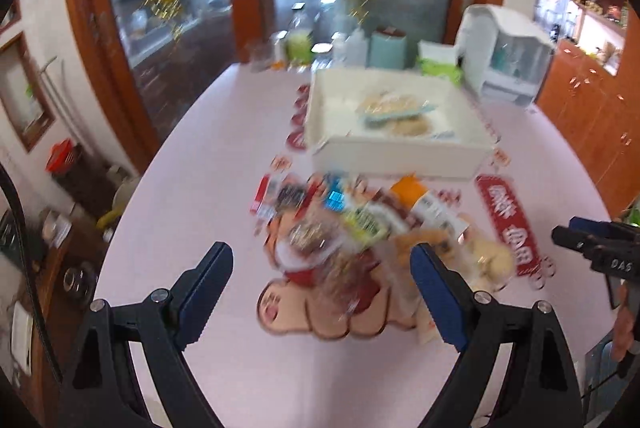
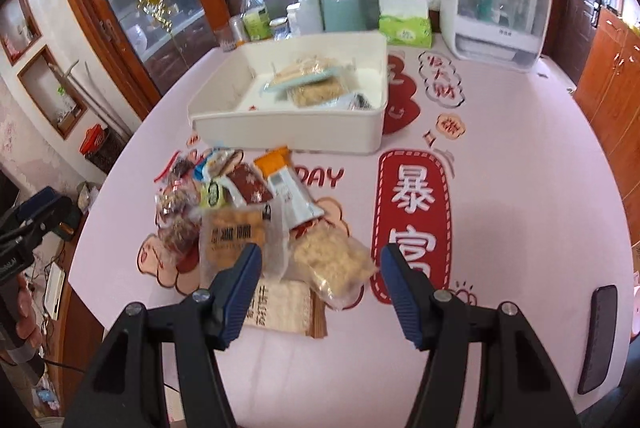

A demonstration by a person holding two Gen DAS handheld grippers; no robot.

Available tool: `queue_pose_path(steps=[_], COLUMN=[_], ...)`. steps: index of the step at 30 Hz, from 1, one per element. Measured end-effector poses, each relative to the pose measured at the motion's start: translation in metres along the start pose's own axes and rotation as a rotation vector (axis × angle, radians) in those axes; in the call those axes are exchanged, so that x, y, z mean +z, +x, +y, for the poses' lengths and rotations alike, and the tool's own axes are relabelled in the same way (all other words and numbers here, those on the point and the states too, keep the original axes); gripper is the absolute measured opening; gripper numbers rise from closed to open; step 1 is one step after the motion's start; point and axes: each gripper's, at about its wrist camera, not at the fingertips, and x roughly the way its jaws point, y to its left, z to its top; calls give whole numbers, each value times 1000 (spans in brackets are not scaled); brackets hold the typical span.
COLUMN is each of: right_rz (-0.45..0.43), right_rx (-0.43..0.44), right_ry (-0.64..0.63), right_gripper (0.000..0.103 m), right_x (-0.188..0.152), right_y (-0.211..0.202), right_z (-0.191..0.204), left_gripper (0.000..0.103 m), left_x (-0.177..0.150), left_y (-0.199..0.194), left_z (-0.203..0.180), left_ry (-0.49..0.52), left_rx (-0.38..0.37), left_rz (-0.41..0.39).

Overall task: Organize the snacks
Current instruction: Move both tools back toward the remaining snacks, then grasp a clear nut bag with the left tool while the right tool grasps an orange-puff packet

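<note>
A heap of snack packets (image 2: 256,216) lies on the pink table, blurred in the left wrist view as a snack pile (image 1: 360,228). Behind it stands a white tray (image 2: 288,126), also seen as the white tray (image 1: 400,158), with a few packets inside. My left gripper (image 1: 322,264) hangs open above the near side of the pile, nothing between its fingers. My right gripper (image 2: 320,264) is open over a clear bag of pale crunchy pieces (image 2: 332,262), with a tan packet (image 2: 236,234) by its left finger. Neither gripper touches a packet.
A white lidded cabinet box (image 2: 492,8), green tissue pack (image 2: 404,26), teal canister (image 2: 344,10) and bottles (image 2: 256,14) line the table's far edge. A dark phone (image 2: 600,336) lies near the right edge. The other gripper (image 1: 600,248) shows at the right of the left wrist view.
</note>
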Motion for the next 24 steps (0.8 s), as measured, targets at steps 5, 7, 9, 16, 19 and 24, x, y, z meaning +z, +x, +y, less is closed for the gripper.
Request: queue_pose_path(steps=[5,7,9,16,19,24], right_rz=[35,46,56,87,119,155], right_rx=[36,55,68,135,157,129], right_ry=[-47,-64,-66,-65,-61,-60], right_gripper=[62,62,62,70,83,87], right_x=[-7,-8,-8,0,5,10], right_y=[18,29,39,81,99,130], right_z=[14,22,26,41,46,54], left_gripper=[90,90,90,90,90,90], left_x=[-25,-32,-38,-47,-44,-37], left_y=[21,31,44,96,117,148], left_z=[15,20,23,19,15,8], left_ry=[-67,-96,-122,-120,-103,-57], left_rx=[-1,-15,-43,-79,-87,-100], left_rz=[67,95,126,216,236,268])
